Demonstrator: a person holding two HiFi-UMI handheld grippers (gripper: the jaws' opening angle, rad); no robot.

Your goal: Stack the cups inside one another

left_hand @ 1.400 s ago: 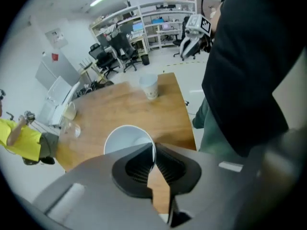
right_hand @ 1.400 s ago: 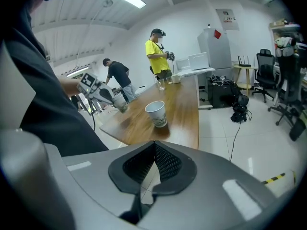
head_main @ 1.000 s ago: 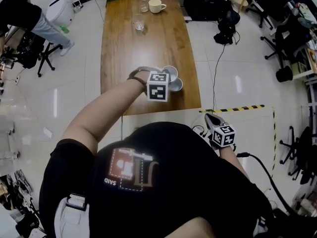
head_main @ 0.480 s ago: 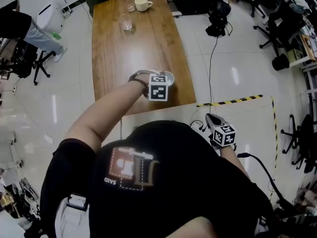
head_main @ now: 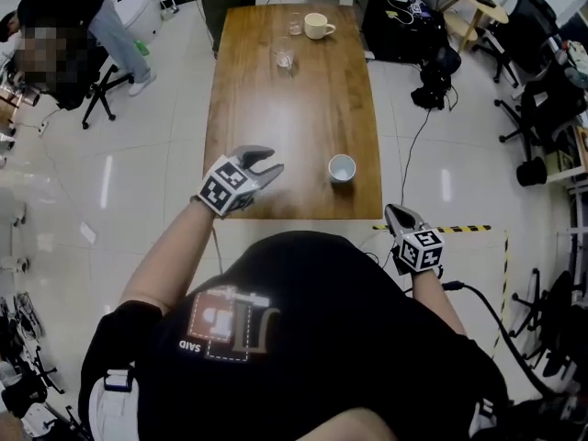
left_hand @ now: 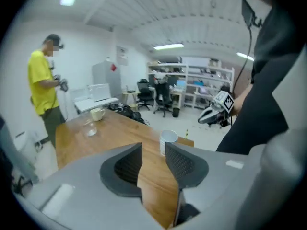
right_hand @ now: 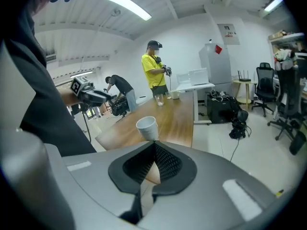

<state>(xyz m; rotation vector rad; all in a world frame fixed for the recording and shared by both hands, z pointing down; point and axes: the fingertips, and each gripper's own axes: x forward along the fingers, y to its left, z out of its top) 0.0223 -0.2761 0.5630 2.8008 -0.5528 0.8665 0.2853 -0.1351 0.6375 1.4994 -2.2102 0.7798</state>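
Pulled away from the cups since a second ago, your left gripper [head_main: 264, 163] now hangs over the near left part of the wooden table [head_main: 276, 118]. Its jaws are opening, with nothing between them. Where two cups stood side by side earlier, a single upright white cup [head_main: 342, 167] now shows near the table's right edge, well apart from that gripper. Your right gripper [head_main: 396, 215] sits off the table's near right corner, jaws clenched together and empty. At the far end stand a mug [head_main: 318, 26] and a glass [head_main: 284, 56].
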